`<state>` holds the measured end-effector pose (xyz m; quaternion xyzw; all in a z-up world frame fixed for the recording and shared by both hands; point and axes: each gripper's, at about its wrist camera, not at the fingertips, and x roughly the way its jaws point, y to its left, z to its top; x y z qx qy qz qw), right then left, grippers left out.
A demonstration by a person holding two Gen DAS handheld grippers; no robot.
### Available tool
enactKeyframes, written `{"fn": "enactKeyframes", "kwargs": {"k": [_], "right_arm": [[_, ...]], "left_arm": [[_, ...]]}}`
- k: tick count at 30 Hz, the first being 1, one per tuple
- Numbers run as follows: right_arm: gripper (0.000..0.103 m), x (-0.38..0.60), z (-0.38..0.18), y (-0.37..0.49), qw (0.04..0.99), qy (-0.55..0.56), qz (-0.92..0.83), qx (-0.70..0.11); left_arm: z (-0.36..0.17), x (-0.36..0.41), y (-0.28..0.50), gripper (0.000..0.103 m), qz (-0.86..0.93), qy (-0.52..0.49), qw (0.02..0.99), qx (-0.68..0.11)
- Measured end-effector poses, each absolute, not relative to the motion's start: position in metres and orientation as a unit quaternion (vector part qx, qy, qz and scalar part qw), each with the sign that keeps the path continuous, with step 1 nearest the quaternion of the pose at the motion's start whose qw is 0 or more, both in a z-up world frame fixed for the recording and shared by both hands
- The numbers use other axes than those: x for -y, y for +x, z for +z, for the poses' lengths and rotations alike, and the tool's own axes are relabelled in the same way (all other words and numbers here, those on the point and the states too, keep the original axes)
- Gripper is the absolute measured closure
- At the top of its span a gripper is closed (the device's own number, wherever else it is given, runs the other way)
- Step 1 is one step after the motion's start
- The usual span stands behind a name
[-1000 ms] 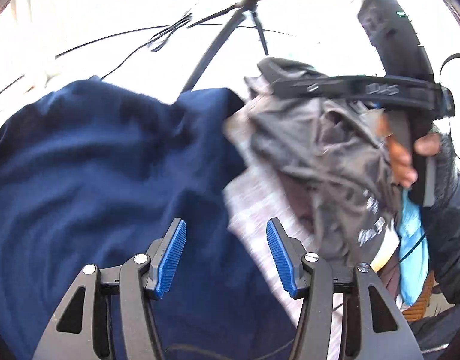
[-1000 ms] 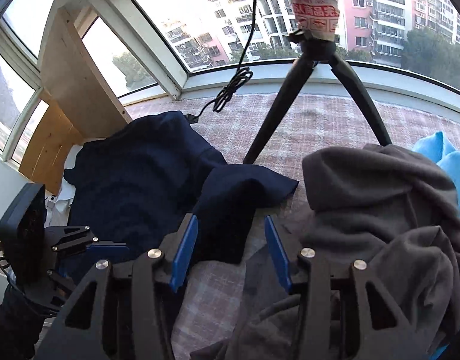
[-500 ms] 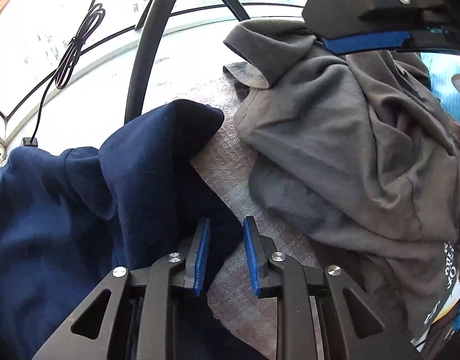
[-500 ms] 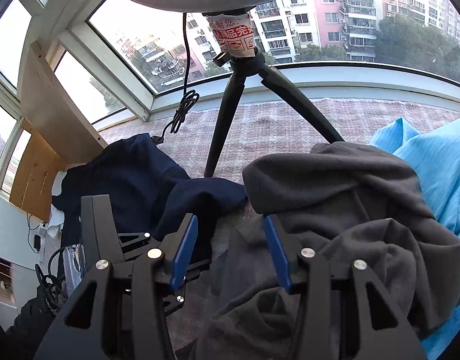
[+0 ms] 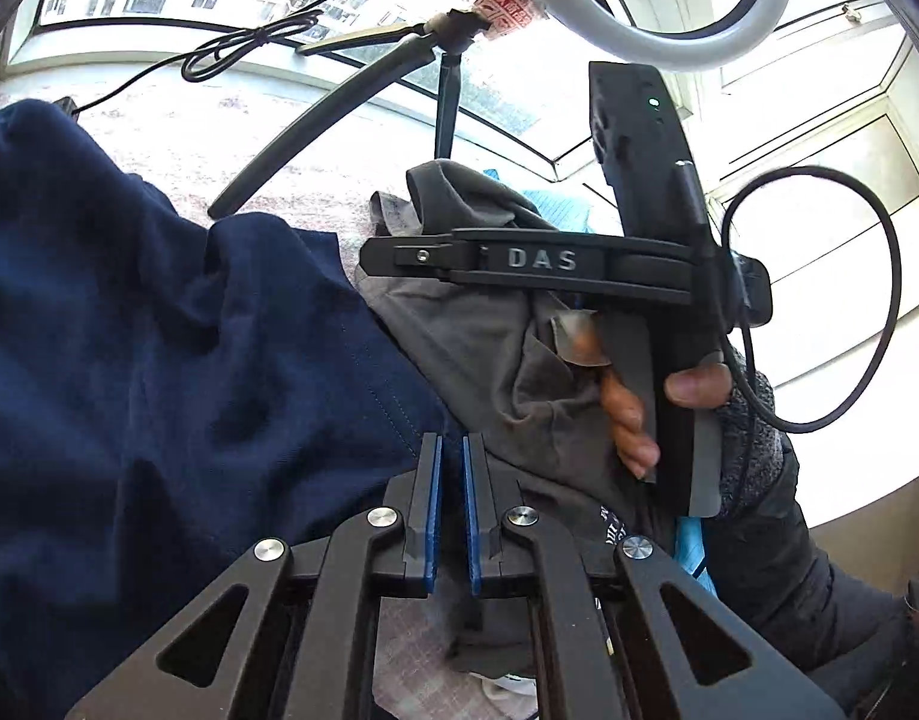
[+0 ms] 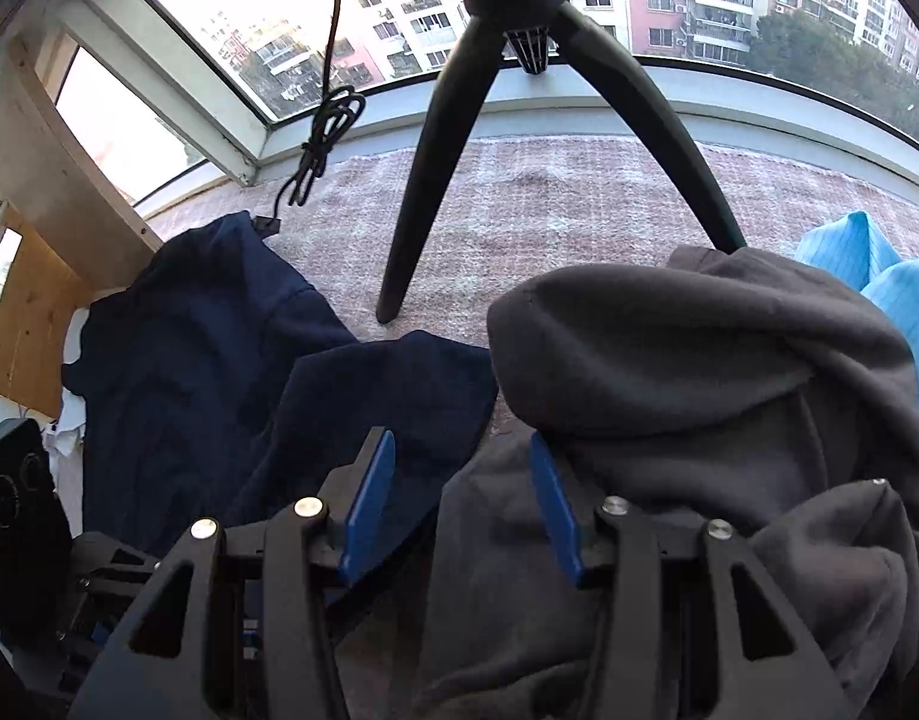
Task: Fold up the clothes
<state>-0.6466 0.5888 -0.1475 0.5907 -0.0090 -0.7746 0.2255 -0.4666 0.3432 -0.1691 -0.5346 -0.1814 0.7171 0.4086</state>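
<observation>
The navy garment (image 5: 159, 360) runs past the left edge of the left wrist view, the grey garment (image 6: 699, 390) covers one tripod (image 6: 435, 180) foot, and whether the near-shut left hand-held gripper (image 5: 450, 450) pinches cloth is indeterminate.

Navy garment (image 6: 231, 372) matt cloth; grey garment (image 6: 699, 372) soft fleece.

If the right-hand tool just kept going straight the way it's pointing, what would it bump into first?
Most likely the grey garment. The right gripper has its fingers apart and angles down at the crumpled cloth, whose edge lies between them. The navy garment sits just to the left, so depth leaves some doubt.
</observation>
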Motion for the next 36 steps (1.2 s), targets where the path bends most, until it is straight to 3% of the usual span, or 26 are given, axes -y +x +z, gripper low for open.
{"fn": "enactKeyframes", "kwargs": {"k": [12,14,15,19,23,26,30,33,34,36], "right_arm": [[0.053,-0.55,-0.18,-0.66,0.207,0.558,-0.798,-0.096],[0.063,-0.543,-0.18,-0.655,0.213,0.548,-0.8,-0.117],[0.099,-0.543,-0.179,-0.653,0.226,0.547,-0.798,-0.113],[0.099,-0.562,-0.163,-0.65,0.253,0.551,-0.794,-0.044],[0.099,-0.607,-0.115,-0.635,0.244,0.489,-0.837,0.011],[0.099,-0.607,-0.12,-0.638,0.215,0.5,-0.838,-0.026],[0.099,-0.611,-0.112,-0.632,0.215,0.473,-0.854,-0.009],[0.099,-0.604,-0.118,-0.631,0.185,0.475,-0.858,-0.059],[0.099,-0.606,-0.12,-0.63,0.168,0.474,-0.861,-0.071],[0.099,-0.612,-0.123,-0.63,0.146,0.476,-0.864,-0.073]], "left_arm": [[-0.186,-0.347,-0.446,0.097,0.72,-0.553,0.399,0.132],[-0.185,-0.348,-0.446,0.097,0.722,-0.552,0.396,0.126],[-0.184,-0.348,-0.446,0.097,0.725,-0.552,0.395,0.122],[-0.177,-0.343,-0.446,0.097,0.725,-0.538,0.404,0.15],[-0.181,-0.352,-0.455,0.097,0.719,-0.531,0.415,0.17],[-0.193,-0.355,-0.459,0.097,0.7,-0.544,0.42,0.195],[-0.205,-0.359,-0.461,0.097,0.707,-0.564,0.396,0.159],[-0.193,-0.343,-0.467,0.09,0.701,-0.565,0.395,0.182],[-0.183,-0.333,-0.47,0.082,0.717,-0.555,0.384,0.173],[-0.165,-0.315,-0.481,0.079,0.75,-0.535,0.357,0.156]]}}
